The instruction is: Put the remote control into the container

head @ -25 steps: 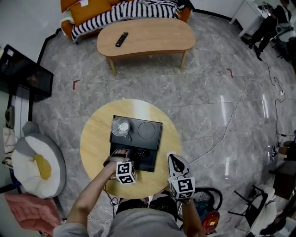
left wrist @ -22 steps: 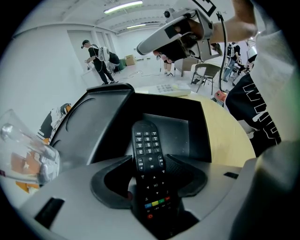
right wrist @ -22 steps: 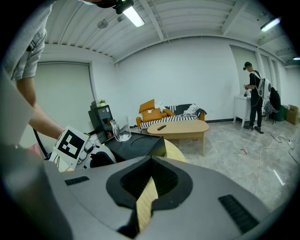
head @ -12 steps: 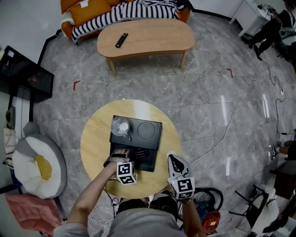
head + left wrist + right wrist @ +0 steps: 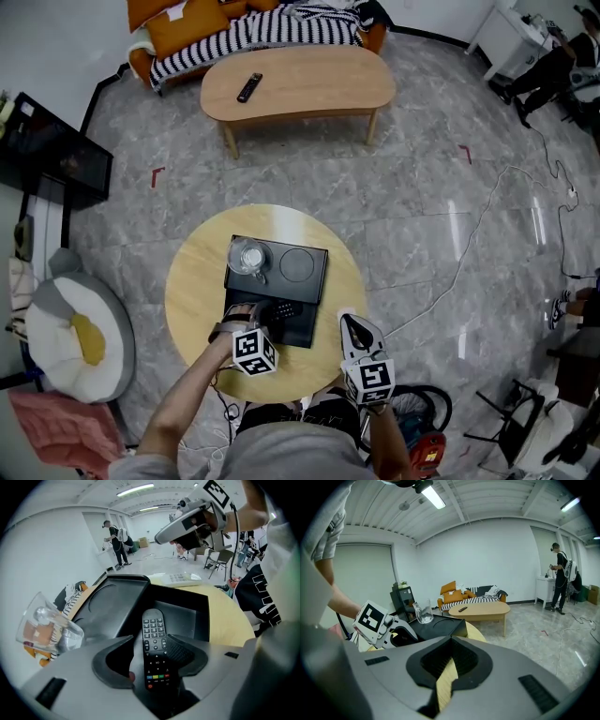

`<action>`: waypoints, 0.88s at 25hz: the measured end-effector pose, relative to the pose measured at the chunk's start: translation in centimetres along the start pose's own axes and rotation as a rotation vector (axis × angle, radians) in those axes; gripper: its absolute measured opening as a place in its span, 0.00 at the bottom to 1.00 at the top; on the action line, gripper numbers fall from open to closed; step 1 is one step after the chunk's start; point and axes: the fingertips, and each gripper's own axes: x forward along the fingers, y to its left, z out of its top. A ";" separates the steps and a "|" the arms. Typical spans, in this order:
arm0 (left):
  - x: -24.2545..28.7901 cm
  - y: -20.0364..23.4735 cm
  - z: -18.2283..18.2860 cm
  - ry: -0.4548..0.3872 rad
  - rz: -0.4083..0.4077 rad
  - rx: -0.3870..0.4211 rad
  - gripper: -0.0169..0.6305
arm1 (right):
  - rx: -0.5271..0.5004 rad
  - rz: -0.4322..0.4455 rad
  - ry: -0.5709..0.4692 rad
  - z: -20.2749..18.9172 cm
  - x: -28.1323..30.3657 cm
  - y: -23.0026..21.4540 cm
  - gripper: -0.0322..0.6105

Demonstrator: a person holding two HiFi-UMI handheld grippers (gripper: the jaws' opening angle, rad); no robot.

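Observation:
A black remote control (image 5: 154, 648) lies lengthwise between my left gripper's (image 5: 152, 657) jaws, its far end over the recess of the black container (image 5: 117, 597). The right pad (image 5: 185, 652) touches it, while a narrow gap shows on the left side. In the head view the remote (image 5: 287, 309) rests in the near compartment of the container (image 5: 314, 286) on the round wooden table (image 5: 192, 300), just ahead of the left gripper (image 5: 249, 315). My right gripper (image 5: 354, 326) hovers over the table's near right edge, shut and empty (image 5: 449, 660).
An empty glass (image 5: 247, 255) stands on the container's far left corner, beside a round recess (image 5: 298, 263). A second remote (image 5: 249, 87) lies on the long coffee table (image 5: 319, 80) in front of a sofa. A cable (image 5: 469, 244) trails across the floor. People stand at the far right.
The left gripper has shifted slightly along the container's near edge. The remote stays in the same spot. The right gripper has not moved.

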 end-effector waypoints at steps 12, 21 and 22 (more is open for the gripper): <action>-5.2 1.4 1.5 -0.085 0.095 -0.169 0.29 | -0.026 0.030 -0.029 1.5 -1.2 1.2 0.06; -11.2 2.1 3.8 -0.267 0.202 -0.426 0.14 | -0.065 0.049 -0.060 2.9 -3.2 2.9 0.06; -11.8 2.2 4.0 -0.287 0.225 -0.447 0.10 | -0.070 0.053 -0.065 3.1 -3.4 3.1 0.06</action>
